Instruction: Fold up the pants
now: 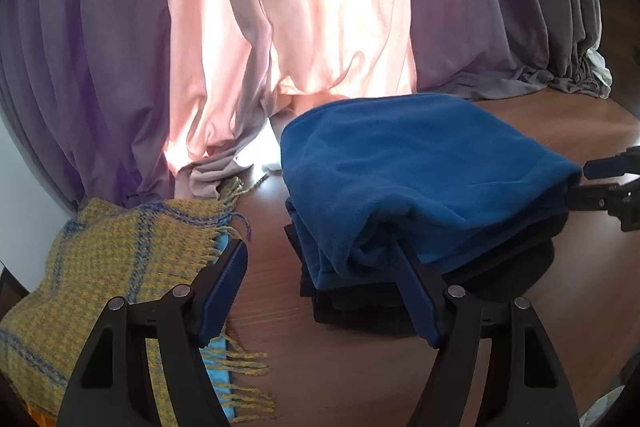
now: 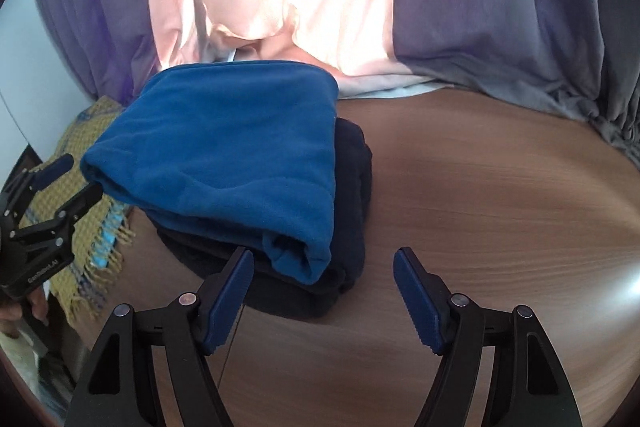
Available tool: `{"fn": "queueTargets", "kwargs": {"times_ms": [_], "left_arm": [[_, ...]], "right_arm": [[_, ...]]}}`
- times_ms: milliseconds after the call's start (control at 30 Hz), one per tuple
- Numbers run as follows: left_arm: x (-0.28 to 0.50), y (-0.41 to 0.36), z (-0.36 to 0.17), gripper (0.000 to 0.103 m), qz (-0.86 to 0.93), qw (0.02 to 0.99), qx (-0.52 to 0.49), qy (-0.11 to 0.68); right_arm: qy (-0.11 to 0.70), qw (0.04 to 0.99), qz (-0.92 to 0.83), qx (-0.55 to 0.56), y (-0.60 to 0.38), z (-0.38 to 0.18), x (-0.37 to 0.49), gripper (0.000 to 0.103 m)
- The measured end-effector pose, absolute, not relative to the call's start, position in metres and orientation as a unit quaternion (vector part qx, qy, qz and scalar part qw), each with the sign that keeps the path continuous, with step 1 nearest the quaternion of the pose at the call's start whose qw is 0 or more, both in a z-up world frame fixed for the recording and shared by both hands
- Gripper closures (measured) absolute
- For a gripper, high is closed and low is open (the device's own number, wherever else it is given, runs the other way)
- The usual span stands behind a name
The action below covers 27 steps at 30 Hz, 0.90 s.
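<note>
On the table [image 2: 500, 187]: folded blue pants [image 2: 224, 163] atop a dark garment [image 2: 352, 187].
Left claw [image 1: 320, 267]: spread wide, one finger poked into the pants' near fold.
Right claw [image 2: 324, 279]: spread, empty, just beside the pants' corner.
Scarf [image 1: 112, 259]: left of the pants.

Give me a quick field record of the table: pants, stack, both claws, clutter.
pants: blue fleece pants, folded, lying on top of a dark folded garment
surface: wooden table
left claw: open, one finger touching the pants' near edge
right claw: open, at the stack's near corner, gripping nothing
clutter: yellow fringed scarf left of the stack
backdrop: curtains
</note>
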<state>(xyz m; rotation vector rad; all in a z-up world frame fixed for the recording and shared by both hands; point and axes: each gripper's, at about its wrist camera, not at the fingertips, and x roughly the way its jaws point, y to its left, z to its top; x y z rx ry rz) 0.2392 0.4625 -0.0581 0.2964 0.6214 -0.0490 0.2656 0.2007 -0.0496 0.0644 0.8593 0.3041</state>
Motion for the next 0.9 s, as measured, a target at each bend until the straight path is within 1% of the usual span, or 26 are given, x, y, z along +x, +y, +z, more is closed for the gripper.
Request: {"fn": "queueTargets", "kwargs": {"times_ms": [133, 200, 267, 300, 467, 633, 900], "left_arm": [[0.247, 0.467, -0.059, 0.029, -0.022, 0.942, 0.129, 0.310], [0.249, 0.468, -0.060, 0.032, -0.020, 0.941, 0.130, 0.312], [0.248, 0.471, -0.062, 0.038, -0.022, 0.940, 0.124, 0.317], [0.248, 0.473, -0.063, 0.038, -0.021, 0.939, 0.121, 0.320], [0.247, 0.478, -0.067, 0.039, -0.001, 0.937, 0.116, 0.330], [0.254, 0.491, -0.074, 0.038, 0.009, 0.932, 0.083, 0.354], [0.252, 0.489, -0.078, 0.038, 0.015, 0.931, 0.081, 0.356]], "right_arm": [[0.426, 0.891, 0.154, 0.027, 0.210, -0.057, 0.273, 0.030], [0.427, 0.891, 0.155, 0.019, 0.213, -0.060, 0.276, 0.030], [0.424, 0.894, 0.141, 0.015, 0.213, -0.061, 0.278, 0.030], [0.424, 0.895, 0.135, 0.015, 0.211, -0.062, 0.279, 0.030], [0.427, 0.897, 0.107, 0.029, 0.196, -0.063, 0.280, 0.030], [0.438, 0.894, 0.090, 0.024, 0.193, -0.067, 0.282, 0.031], [0.439, 0.894, 0.085, 0.012, 0.191, -0.070, 0.281, 0.031]]}}
